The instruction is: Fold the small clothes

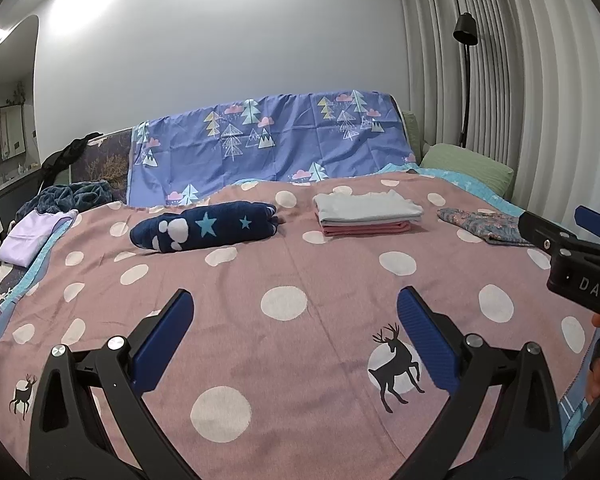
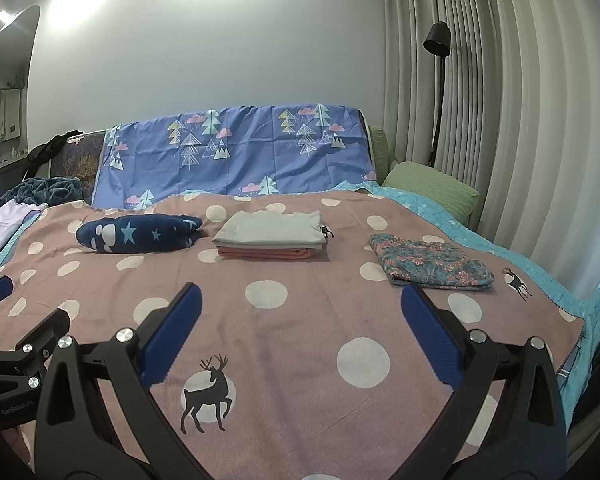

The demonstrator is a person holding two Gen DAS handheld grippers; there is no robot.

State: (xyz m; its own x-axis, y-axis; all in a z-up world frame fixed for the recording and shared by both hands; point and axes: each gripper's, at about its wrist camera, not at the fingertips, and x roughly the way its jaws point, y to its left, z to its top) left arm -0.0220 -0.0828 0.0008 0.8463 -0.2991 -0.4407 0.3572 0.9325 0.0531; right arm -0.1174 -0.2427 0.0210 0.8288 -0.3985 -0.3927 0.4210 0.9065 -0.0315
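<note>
Pink cloth with white dots and dark deer covers the bed in the left wrist view, and the left gripper hangs over a bare stretch of it with its blue pads spread wide and nothing between them. Farther back lie three lots of clothes in a row: a dark blue bundle with stars on the left, rolled rather than flat; a neat stack in the middle, a pale grey piece on top of a pink one; and a flowered folded piece to the right, partly hidden by the right gripper, which juts in from the right edge. A lilac garment lies at the far left edge of the bed, and a blue sheet with trees hangs behind. From the right wrist view, the right gripper also stands wide and holds nothing, above the blanket near a deer print. The star bundle, the stack and the flowered piece sit well apart from one another, none touching the pads. A green pillow rests by the curtain, beside a black floor lamp.
</note>
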